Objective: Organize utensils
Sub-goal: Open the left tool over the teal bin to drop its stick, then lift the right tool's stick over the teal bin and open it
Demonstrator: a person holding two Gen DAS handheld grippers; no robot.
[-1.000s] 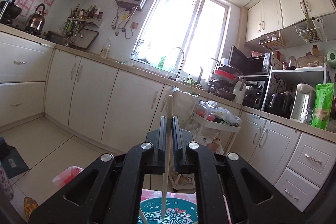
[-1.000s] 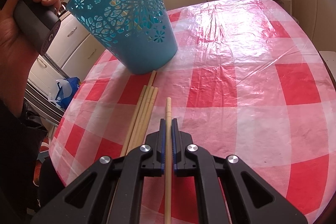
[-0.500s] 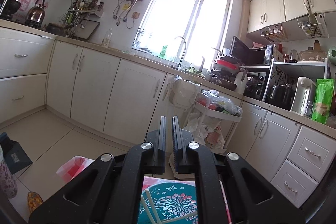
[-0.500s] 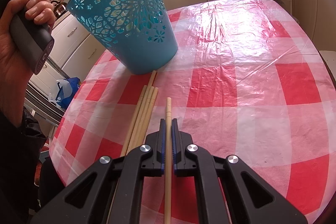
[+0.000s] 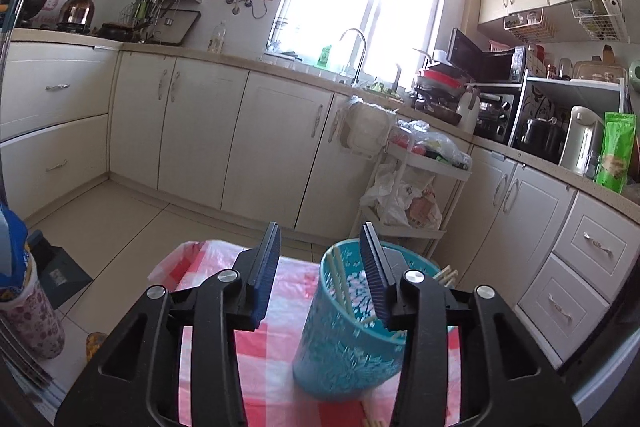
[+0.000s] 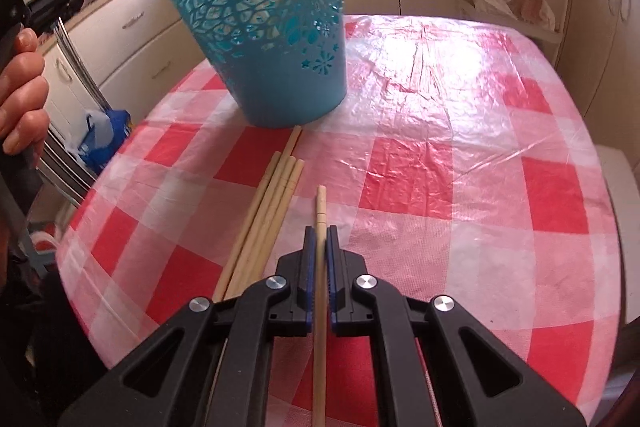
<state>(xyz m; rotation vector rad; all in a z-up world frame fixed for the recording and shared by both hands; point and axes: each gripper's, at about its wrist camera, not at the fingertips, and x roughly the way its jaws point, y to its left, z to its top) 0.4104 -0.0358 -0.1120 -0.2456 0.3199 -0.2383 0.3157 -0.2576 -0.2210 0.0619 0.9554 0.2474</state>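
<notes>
Here the right gripper clamps a pale wooden chopstick for the perforated teal plastic basket at upper left, while the left gripper, its jaws just opened, stands empty.

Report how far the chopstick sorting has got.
Done: at least two chopsticks stand in the blue basket. In hand: the right gripper is shut on one chopstick; the left gripper, jaws just opened, is empty. Left: four chopsticks lie on the tablecloth.
</notes>
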